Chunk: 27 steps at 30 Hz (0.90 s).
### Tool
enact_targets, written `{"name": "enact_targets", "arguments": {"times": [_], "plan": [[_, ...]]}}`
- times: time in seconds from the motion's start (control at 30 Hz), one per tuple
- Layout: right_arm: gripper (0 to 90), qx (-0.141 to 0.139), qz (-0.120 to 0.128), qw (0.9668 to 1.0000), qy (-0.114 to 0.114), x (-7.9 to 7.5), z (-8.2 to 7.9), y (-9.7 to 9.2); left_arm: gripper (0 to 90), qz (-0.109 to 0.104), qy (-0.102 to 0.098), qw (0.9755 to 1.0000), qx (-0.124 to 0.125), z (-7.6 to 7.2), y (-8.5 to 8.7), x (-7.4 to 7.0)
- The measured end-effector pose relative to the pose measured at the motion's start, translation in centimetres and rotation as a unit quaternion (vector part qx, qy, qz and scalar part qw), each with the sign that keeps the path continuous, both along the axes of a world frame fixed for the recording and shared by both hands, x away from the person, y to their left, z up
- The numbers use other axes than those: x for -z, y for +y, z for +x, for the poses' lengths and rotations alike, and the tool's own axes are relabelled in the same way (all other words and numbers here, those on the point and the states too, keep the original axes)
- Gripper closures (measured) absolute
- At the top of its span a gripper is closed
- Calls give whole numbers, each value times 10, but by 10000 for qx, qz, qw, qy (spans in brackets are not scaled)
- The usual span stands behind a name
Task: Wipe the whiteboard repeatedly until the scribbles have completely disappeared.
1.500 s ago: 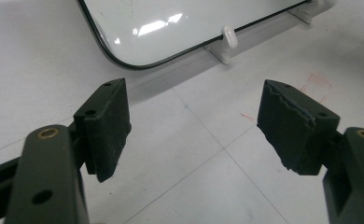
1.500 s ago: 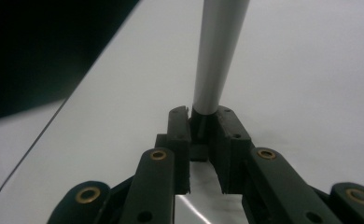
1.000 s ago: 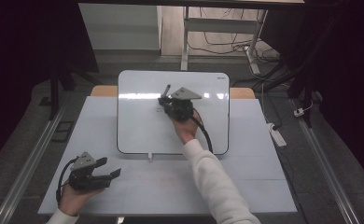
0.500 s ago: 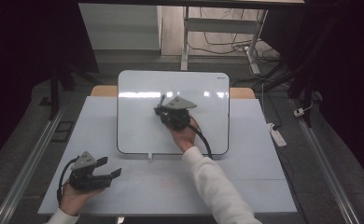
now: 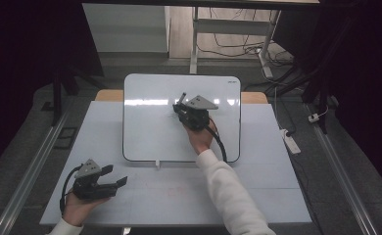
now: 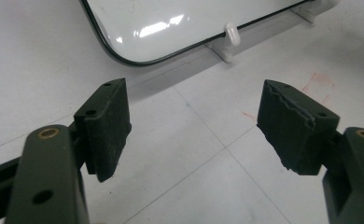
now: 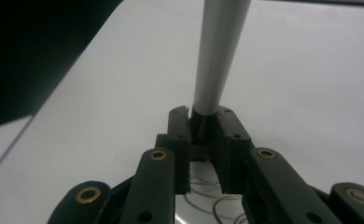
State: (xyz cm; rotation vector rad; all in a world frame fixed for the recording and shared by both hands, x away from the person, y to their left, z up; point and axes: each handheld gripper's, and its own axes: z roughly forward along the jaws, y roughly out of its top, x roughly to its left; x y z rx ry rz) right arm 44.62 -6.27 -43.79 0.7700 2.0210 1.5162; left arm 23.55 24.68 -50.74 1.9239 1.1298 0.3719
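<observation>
Right gripper (image 5: 181,104) has its jaws clenched on a grey marker (image 7: 217,56), parked mid-whiteboard (image 5: 145,132) over some scribbles with plenty of blank board all round. Left gripper (image 5: 116,177) sits with jaws released, nothing between them, on the white desk (image 5: 179,196) near its front-left edge, dark floor beyond.

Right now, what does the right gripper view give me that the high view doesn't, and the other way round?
Right gripper view: the right tongs shut on a marker, its grey barrel rising between the pads, and thin pen loops on the whiteboard under the jaws. High view: the whole whiteboard lying on the table, the left tongs open near the table's front left corner, apart from the board, and the sleeve reaching in. Both: the right tongs over the white board surface, with scribbles beneath.
</observation>
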Motion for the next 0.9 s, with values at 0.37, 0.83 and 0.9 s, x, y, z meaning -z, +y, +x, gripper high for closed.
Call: {"name": "enact_targets", "arguments": {"times": [0.37,0.83,0.9], "plan": [[775,-355,-328,9988,68,6,-10,9,261,7,8,10000,17,1,-1,0],[775,-287,-592,9975,-255,10,-17,0,261,16,20,10000,18,1,-1,1],[775,68,-86,9999,-96,6,-8,-16,261,-5,12,10000,12,1,-1,1]]}}
